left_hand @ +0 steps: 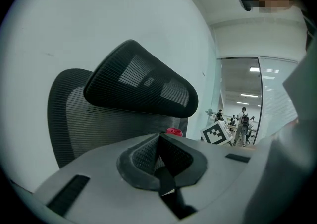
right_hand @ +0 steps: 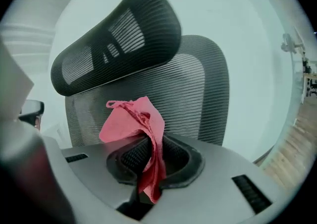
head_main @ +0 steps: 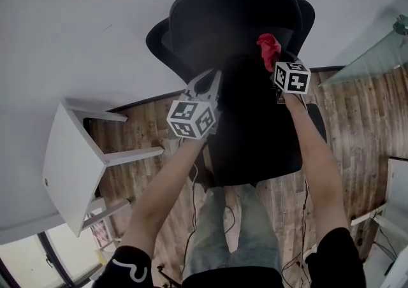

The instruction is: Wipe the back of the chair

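Observation:
A black mesh office chair stands against a white wall, its headrest above the ribbed backrest. My right gripper is shut on a red cloth, held close in front of the backrest's upper right part; in the right gripper view the cloth bunches up out of the right gripper. My left gripper hovers at the chair's left side, shut and empty. In the left gripper view the left gripper faces the headrest, with the cloth just visible beyond.
A white side table stands to the left on the wooden floor. The chair seat lies between my arms, above the person's legs. A glass partition is at the right; distant people show behind glass.

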`<state>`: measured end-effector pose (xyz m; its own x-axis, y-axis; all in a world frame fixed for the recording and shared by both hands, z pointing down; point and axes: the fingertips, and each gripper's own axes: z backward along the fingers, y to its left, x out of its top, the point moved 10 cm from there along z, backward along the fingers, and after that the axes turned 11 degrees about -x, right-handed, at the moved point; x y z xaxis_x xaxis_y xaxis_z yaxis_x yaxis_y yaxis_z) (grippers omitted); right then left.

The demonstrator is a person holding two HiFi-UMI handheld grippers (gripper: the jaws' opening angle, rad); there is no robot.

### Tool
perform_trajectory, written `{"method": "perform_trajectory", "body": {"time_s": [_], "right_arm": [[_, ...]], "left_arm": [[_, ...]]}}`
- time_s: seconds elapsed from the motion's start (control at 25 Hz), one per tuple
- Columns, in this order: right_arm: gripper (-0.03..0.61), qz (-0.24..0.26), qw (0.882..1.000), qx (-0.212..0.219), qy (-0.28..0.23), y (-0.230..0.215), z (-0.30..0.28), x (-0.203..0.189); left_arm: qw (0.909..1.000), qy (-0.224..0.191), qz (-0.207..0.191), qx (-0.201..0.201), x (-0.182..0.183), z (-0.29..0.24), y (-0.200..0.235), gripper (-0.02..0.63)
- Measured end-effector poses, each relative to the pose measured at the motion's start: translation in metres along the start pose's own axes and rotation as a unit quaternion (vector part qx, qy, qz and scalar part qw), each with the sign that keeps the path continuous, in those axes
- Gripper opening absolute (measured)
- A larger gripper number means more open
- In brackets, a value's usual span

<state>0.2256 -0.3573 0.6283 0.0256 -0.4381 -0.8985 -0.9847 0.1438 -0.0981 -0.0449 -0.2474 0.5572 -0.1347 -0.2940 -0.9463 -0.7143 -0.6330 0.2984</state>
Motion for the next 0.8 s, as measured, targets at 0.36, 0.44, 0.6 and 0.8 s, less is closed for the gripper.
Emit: {"method": "perform_trajectory", "body": {"time_s": [0.36,0.44,0.6,0.8], "right_arm": [[0.069,-0.037,0.997,-0.069,-0.002,-0.086,0.008,-0.001],[0.069,-0.048,0.995,-0.088,-0.006,-0.097,0.012,0.000],[0.069,-0.059,0.993,-0.099,-0.017,-0.097,0.022,-0.002],[0.069,-0.060,0.996,-0.062,-0.025,-0.058,0.028,-0.014]], "left_arm": [[0.9996,0.008,-0.007,-0.027,-0.002,-0.025,-0.017,0.025],[0.9996,0.010,-0.007,-0.028,-0.004,-0.025,-0.015,0.025],[0.9996,0.012,-0.003,-0.024,-0.009,-0.020,-0.008,0.025],[0.9997,0.013,0.003,-0.019,-0.012,0.000,0.005,0.025]]}}
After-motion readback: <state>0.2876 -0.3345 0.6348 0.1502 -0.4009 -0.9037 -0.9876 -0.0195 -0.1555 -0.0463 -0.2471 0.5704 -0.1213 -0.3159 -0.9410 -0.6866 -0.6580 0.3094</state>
